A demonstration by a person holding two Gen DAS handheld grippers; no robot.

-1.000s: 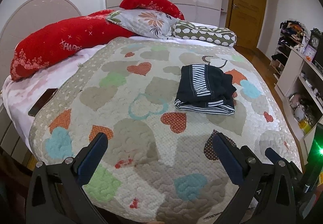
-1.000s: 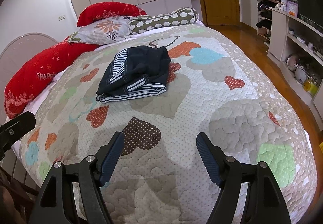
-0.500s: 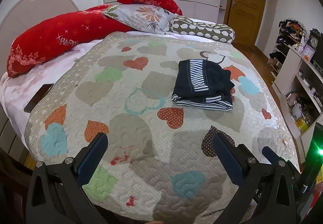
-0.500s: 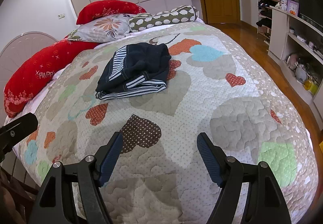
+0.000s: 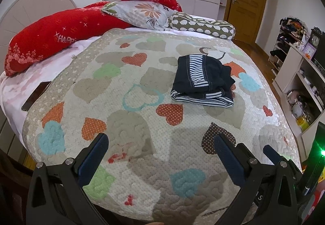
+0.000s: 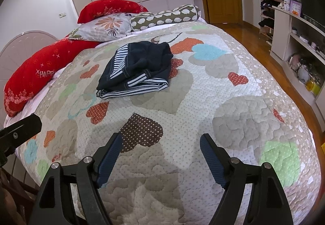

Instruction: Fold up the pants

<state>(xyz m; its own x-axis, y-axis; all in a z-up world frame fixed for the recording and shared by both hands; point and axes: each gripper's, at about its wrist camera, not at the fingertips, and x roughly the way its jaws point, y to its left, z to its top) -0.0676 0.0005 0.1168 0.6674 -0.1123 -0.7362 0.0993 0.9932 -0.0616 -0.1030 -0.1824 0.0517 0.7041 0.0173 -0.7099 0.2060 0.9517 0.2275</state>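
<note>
The dark navy pants with striped trim (image 5: 203,80) lie folded in a compact bundle on the heart-patterned quilt (image 5: 130,119), right of the bed's middle. They also show in the right wrist view (image 6: 138,70). My left gripper (image 5: 160,143) is open and empty above the near part of the quilt, well short of the pants. My right gripper (image 6: 160,143) is open and empty too, likewise short of the pants. Part of the left gripper's body (image 6: 18,131) shows at the left edge of the right wrist view.
Red pillows (image 5: 52,38), a floral pillow (image 5: 142,13) and a spotted bolster (image 5: 203,26) lie at the bed's head. A dark flat object (image 5: 36,95) lies on the pink sheet at left. Shelves (image 5: 300,74) stand to the right, a wooden door (image 5: 247,3) beyond.
Both grippers have drawn slightly back and up from the bed; the pants sit a little lower in view. Both stay open. The pants have not moved.
</note>
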